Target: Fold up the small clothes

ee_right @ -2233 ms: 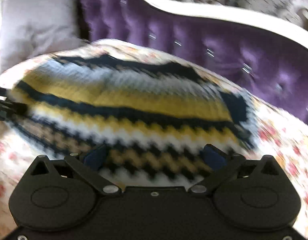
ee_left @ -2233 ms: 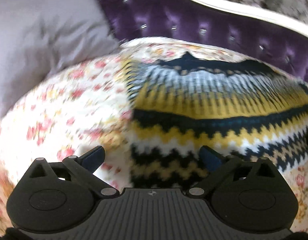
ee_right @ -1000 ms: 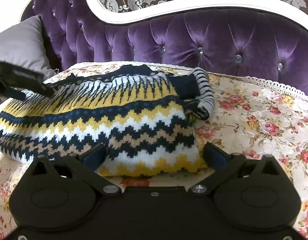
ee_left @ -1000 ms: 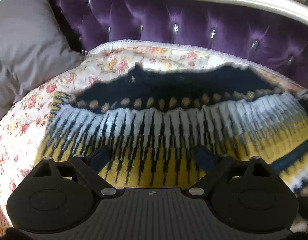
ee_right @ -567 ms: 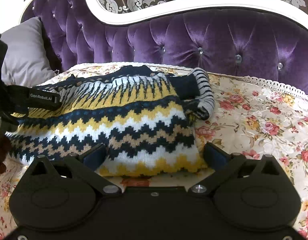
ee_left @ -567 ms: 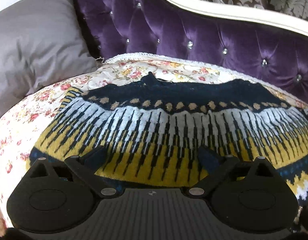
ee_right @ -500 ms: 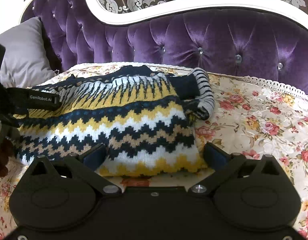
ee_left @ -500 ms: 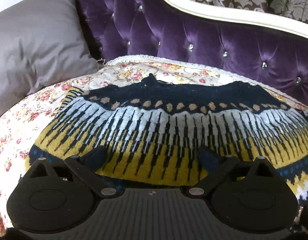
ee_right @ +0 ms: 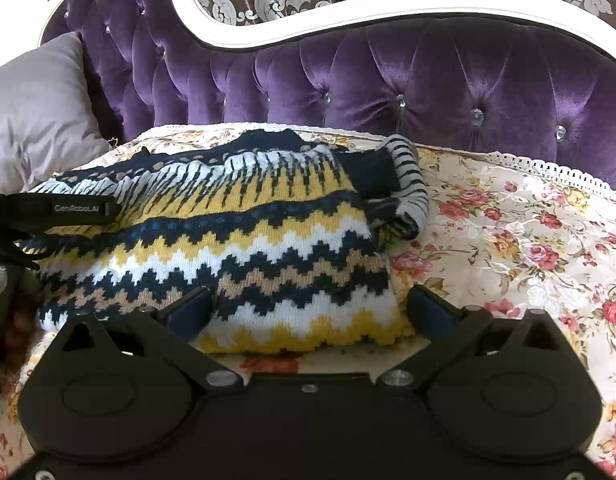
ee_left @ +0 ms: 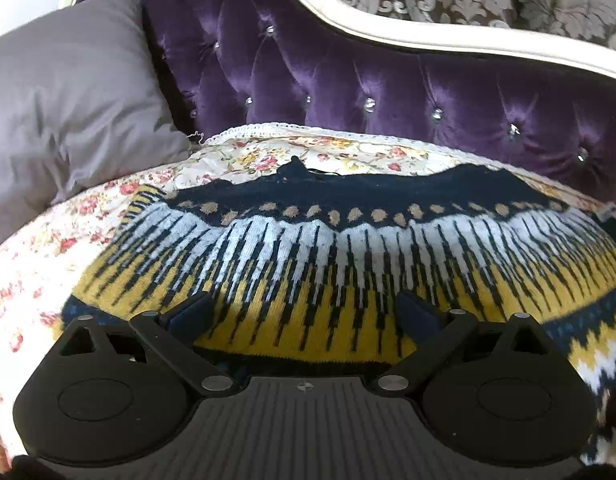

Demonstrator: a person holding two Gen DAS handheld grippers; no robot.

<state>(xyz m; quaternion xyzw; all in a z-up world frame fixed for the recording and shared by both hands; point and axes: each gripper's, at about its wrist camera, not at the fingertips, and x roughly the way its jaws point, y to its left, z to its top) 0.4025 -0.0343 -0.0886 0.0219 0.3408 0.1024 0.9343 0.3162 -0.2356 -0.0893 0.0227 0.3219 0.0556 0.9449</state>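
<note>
Lying folded on the floral cover (ee_right: pixel 528 240), a zigzag-knit sweater (ee_right: pixel 267 248), both tongs (ee_left: pixel 301 312) (ee_right: pixel 308 312) spread wide, empty.

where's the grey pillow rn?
Grey pillow sits at the left end of the purple sofa back, upper left in both wrist views, left of the knit sweater.

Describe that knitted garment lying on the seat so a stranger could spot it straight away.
Start at the purple tufted sofa back and drop to the floral cover over the seat. The folded sweater lies there, right of the grey pillow. Only it carries navy, yellow and white zigzag bands.
</note>
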